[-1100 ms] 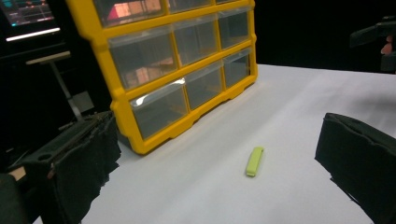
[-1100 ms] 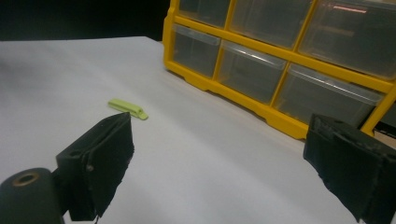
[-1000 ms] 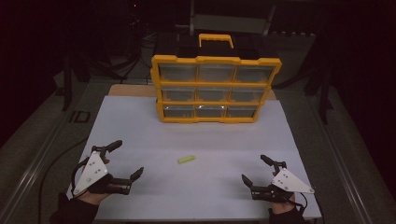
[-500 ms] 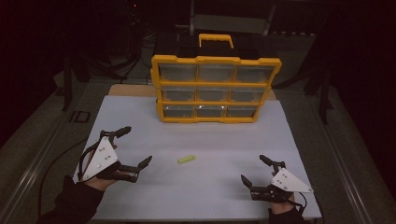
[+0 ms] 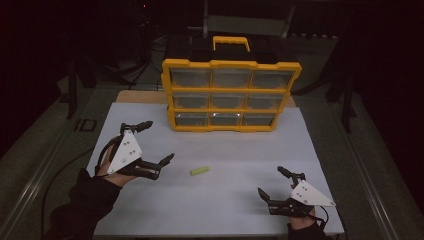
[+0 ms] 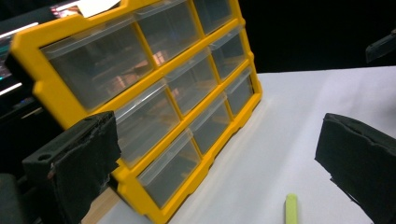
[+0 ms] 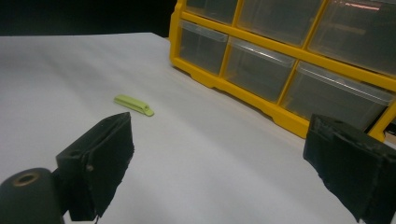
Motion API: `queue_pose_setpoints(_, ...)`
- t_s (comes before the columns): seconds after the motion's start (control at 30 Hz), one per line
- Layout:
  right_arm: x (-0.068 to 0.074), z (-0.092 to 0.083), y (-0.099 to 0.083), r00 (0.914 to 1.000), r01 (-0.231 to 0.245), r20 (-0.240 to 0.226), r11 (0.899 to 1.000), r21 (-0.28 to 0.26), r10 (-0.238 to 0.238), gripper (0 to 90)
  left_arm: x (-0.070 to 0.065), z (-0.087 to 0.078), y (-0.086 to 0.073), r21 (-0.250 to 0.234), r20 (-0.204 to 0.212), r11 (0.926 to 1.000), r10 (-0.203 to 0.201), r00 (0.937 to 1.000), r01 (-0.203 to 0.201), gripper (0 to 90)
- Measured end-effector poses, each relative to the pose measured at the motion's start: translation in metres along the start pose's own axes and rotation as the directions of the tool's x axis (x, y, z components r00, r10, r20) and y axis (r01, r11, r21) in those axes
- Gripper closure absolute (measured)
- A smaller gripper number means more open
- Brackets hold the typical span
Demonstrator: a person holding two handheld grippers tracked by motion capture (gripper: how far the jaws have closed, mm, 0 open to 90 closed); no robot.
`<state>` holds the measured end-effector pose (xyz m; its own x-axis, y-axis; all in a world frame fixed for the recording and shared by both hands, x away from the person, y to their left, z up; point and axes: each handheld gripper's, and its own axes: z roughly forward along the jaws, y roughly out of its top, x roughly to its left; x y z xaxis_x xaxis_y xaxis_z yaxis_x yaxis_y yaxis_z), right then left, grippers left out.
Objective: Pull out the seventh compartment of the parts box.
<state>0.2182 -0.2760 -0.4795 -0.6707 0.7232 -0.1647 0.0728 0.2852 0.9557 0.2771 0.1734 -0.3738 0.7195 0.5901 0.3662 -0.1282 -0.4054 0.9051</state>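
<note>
The left black two-jaw gripper (image 5: 155, 141) is held forward in a dark-sleeved hand (image 5: 107, 162), jaws spread wide. The right black two-jaw gripper (image 5: 272, 183) sits low near the surface's near edge, jaws likewise wide apart.

Setting reads as a lab or workshop test bench in a darkened room. White work sheet (image 5: 220, 200) covers a table with metal rails along its sides. At 12 o'clock stands a yellow parts organizer (image 5: 231, 95) with clear drawers. Cables (image 5: 55, 175) trail over the floor at 9 o'clock; dark equipment stands behind.
</note>
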Motion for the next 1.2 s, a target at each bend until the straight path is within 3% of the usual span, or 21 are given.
queue_pose_setpoints(0.17,0.000,0.000,0.000,1.0000,0.001,-0.002,1.000,0.004,-0.001,8.5,0.001,0.012,0.004,0.017,0.028,0.9998,0.014,0.9995,-0.014,0.0)
queue_pose_setpoints(0.53,0.001,0.000,0.000,1.0000,0.004,-0.008,1.000,0.005,-0.004,8.5,0.001,0.045,0.008,0.038,0.028,0.9945,0.096,0.9950,-0.097,0.0)
queue_pose_setpoints(0.6,0.001,0.000,0.000,0.9999,0.004,-0.010,1.000,0.007,-0.004,8.5,0.003,0.052,0.008,0.047,0.036,0.9942,0.096,0.9948,-0.097,0.0)
queue_pose_setpoints(0.73,0.001,0.000,0.000,0.9999,0.005,-0.014,1.000,0.008,-0.005,8.5,0.003,0.064,0.008,0.068,0.035,0.9861,0.149,0.9881,-0.152,0.0)
queue_pose_setpoints(0.9,0.001,0.001,0.000,0.9999,0.005,-0.013,1.000,0.006,-0.005,8.5,0.003,0.078,0.009,0.090,0.042,0.9793,0.178,0.9831,-0.181,1.4)
queue_pose_setpoints(0.97,0.001,0.001,0.000,0.9999,0.003,-0.016,1.000,0.008,-0.003,8.5,0.004,0.087,0.008,0.099,0.054,0.9723,0.207,0.9768,-0.212,1.5)
queue_pose_setpoints(1.2,0.001,0.000,0.000,0.9998,0.001,-0.020,1.000,0.007,-0.001,8.4,0.006,0.109,0.002,0.119,0.075,0.9623,0.237,0.9686,-0.245,3.5)
